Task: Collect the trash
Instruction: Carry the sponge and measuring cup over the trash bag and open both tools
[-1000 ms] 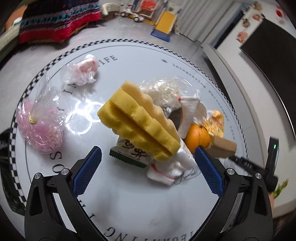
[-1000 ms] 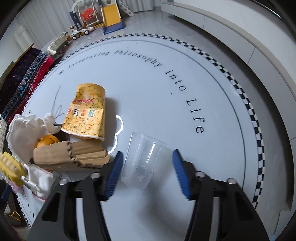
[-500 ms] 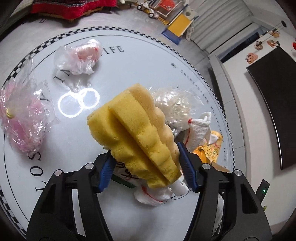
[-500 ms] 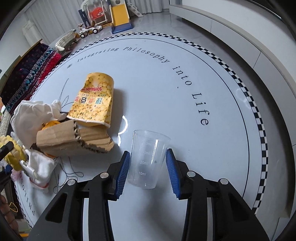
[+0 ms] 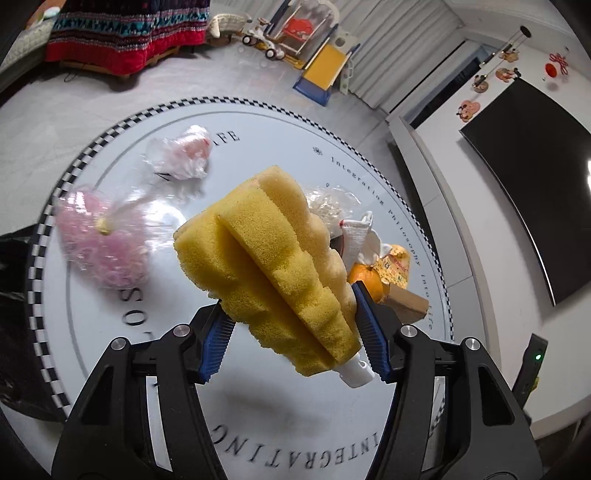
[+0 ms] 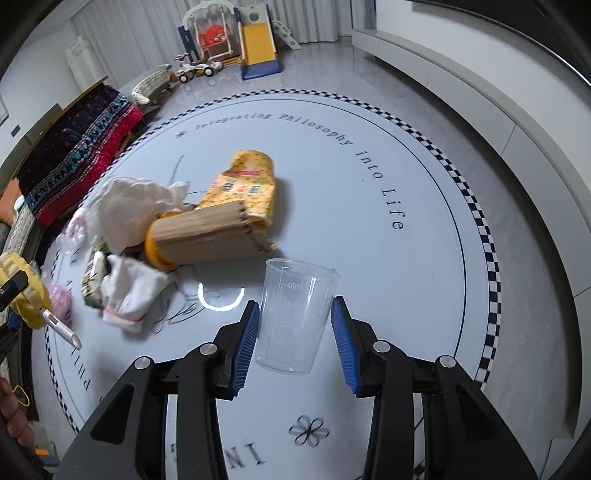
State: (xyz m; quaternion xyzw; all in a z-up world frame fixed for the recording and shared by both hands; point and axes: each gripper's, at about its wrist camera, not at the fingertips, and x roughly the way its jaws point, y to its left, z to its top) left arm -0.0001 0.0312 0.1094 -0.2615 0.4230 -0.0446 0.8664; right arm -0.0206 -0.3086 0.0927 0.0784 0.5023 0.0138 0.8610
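My left gripper is shut on a yellow sponge brush with a white handle and holds it lifted above the round white table; the sponge also shows at the left edge of the right wrist view. My right gripper is shut on a clear plastic measuring cup, held upright above the table. On the table lies a trash pile: a corrugated cardboard sleeve, a yellow snack bag, white cloth gloves, an orange.
A pink mesh ball in clear wrap and a crumpled plastic bag lie at the table's left. A green wrapper lies by a glove. A bed with a red blanket and toys stand beyond.
My left gripper has closed on the sponge brush and lifted it off the pile. My right gripper has closed on the measuring cup and raised it from the table.
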